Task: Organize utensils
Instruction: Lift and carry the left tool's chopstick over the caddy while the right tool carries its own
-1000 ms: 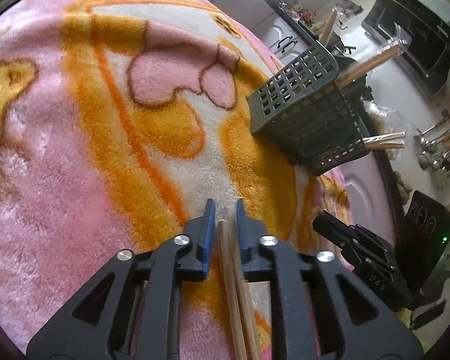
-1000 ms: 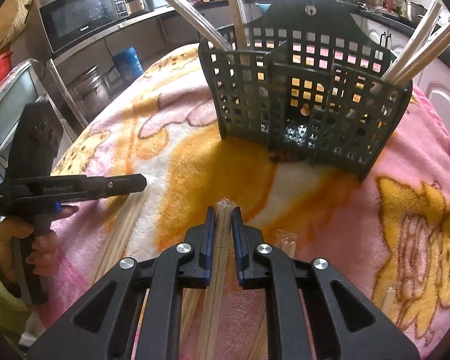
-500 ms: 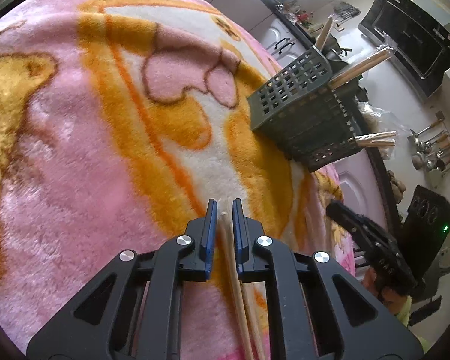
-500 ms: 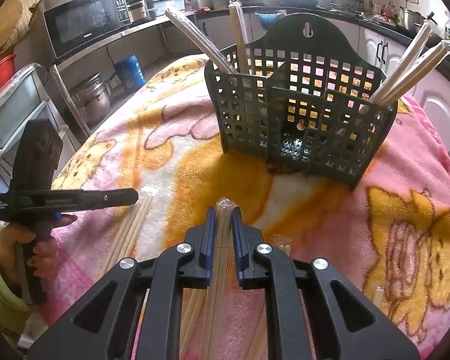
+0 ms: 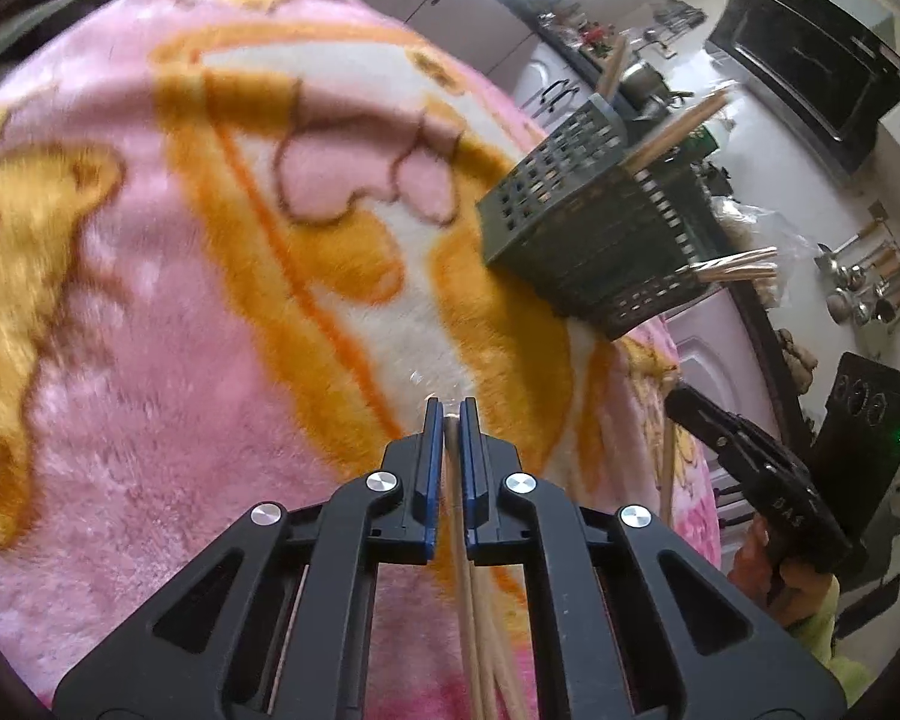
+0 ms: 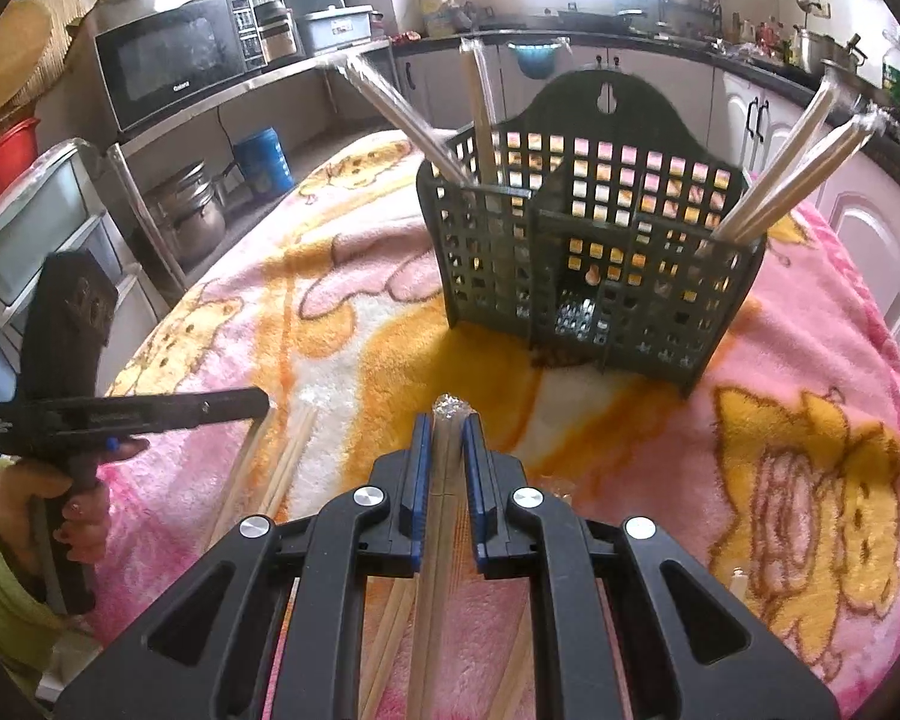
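Note:
A dark green slotted utensil basket [image 5: 570, 228] [image 6: 594, 276] stands on the blanket with wrapped chopsticks [image 6: 798, 168] leaning out of its side compartments. My left gripper [image 5: 450, 411] is shut on a thin pair of wooden chopsticks [image 5: 468, 588] and holds them just above the blanket, short of the basket. My right gripper [image 6: 448, 420] is shut on a plastic-wrapped chopstick pair [image 6: 441, 516], in front of the basket. In the right wrist view the left gripper's fingertips [image 6: 261, 403] show at the left, held by a hand with a green sleeve. Loose chopsticks [image 6: 282, 462] lie below them.
A pink and orange plush blanket [image 5: 150, 330] covers the round table. Beyond its edge are a microwave [image 6: 174, 66] on a steel shelf, a metal pot [image 6: 192, 216], a blue bucket [image 6: 264, 162] and white cabinets [image 6: 870, 240].
The left jaws have narrowed onto their chopsticks. Both grippers have lifted a little with the chopsticks, and the basket now looks slightly farther off.

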Tool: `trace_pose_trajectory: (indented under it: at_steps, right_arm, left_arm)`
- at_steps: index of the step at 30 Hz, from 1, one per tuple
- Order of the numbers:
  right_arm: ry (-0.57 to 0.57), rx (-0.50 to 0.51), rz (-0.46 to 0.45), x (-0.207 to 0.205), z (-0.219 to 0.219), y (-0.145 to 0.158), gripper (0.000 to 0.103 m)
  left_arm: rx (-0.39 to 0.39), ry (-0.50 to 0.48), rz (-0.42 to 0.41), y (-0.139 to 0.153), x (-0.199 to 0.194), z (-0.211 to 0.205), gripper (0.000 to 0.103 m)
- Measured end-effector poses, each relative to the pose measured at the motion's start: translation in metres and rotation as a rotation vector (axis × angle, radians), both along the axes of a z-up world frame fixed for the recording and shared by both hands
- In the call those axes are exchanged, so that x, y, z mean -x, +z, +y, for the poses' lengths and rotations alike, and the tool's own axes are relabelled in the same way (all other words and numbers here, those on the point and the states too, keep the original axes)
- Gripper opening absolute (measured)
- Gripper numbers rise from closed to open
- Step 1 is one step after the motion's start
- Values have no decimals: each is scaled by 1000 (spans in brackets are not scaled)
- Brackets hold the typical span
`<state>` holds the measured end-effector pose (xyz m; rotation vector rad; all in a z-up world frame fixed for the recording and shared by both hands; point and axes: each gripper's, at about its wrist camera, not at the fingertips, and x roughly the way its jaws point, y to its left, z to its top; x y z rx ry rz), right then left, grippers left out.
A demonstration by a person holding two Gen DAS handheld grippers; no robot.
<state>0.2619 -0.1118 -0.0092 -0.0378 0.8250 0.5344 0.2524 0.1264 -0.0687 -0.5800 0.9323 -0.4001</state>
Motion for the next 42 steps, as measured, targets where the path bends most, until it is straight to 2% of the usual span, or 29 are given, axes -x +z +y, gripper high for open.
trace_pose_trajectory:
  at_steps: [8,11,16,21,29,35,42]
  right_arm:
    - [-13,-42,-69,5,-12,28,10]
    - [-14,-60,-102,8,-17,40,6]
    - [-13,-81,-161,12,-26,60,6]
    - [-25,-120,-214,14,-40,78,6]
    - [-60,-176,-317,8,-60,113,6]
    - [-90,-230,-410,-5,-76,140,6]
    - [-121,-267,-473,-27,-87,158,6]
  left_arm:
    - [-53,17,-140,56,1,-8,1]
    - [-83,16,-198,76,2,-17,1]
    - [-122,1,-269,99,1,-35,1]
    - [-111,-18,-309,117,-5,-49,1]
    - [-108,-37,-416,165,-21,-74,1]
    - [-132,-29,-505,198,-34,-92,1]
    - [-159,-2,-584,226,-55,-106,1]
